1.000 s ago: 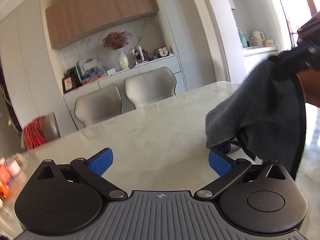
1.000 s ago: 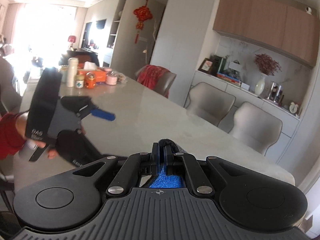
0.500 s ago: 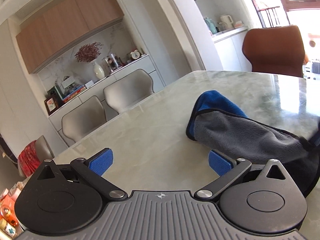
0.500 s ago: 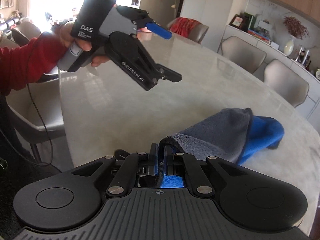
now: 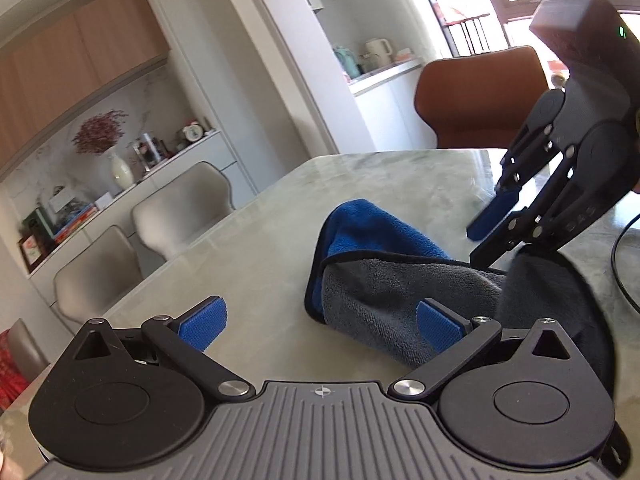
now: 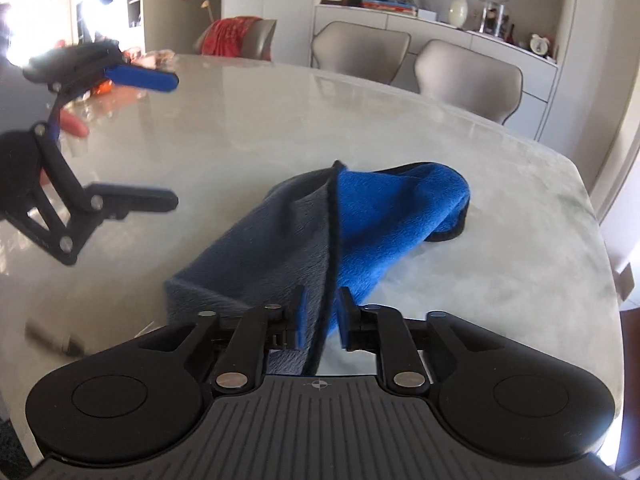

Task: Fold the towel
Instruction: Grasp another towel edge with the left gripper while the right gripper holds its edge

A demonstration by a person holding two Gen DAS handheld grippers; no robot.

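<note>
The right gripper [image 6: 320, 320] was opening, apparently releasing the towel [image 6: 320, 224] onto the table [image 6: 500, 208] for folding, while the left gripper [image 5: 320, 324] waited wide and empty.

Blue-and-grey towel [image 6: 360, 216], black-edged

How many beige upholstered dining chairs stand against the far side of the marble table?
2: one beige upholstered chair on the left, the second beside it on the right, both behind the marble table. Others may be hidden.
</note>
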